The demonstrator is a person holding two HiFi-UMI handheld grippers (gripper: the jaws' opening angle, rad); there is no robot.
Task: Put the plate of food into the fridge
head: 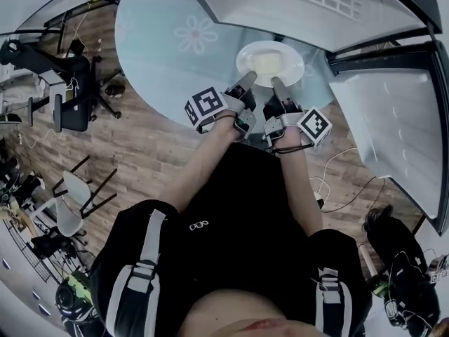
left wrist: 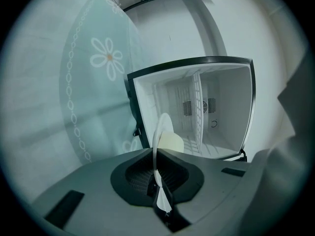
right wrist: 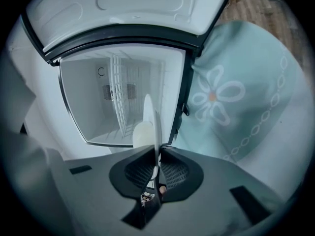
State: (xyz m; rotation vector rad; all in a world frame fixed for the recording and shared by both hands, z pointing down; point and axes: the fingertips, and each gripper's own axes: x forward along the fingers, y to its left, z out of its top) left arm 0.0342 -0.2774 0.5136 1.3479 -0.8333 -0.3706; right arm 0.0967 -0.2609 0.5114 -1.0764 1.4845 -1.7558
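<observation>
A white plate (head: 271, 63) with a pale lump of food (head: 266, 63) is held up in front of me over a round light-blue table (head: 161, 55). My left gripper (head: 245, 83) is shut on the plate's near-left rim, my right gripper (head: 277, 85) shut on its near-right rim. In the left gripper view the plate (left wrist: 160, 146) stands edge-on between the jaws, food (left wrist: 171, 142) beside it, with the open fridge (left wrist: 206, 112) behind. The right gripper view shows the plate (right wrist: 150, 127) edge-on too, ahead of the fridge's white inside (right wrist: 118, 97).
The open fridge door (head: 393, 118) stands at the right, with its inner side toward me. Wire shelves (left wrist: 197, 112) divide the fridge. The tabletop carries a flower pattern (head: 195, 34). An office chair (head: 70, 93) and a white chair (head: 74, 202) stand on the wooden floor at the left. Cables (head: 337, 181) lie at the right.
</observation>
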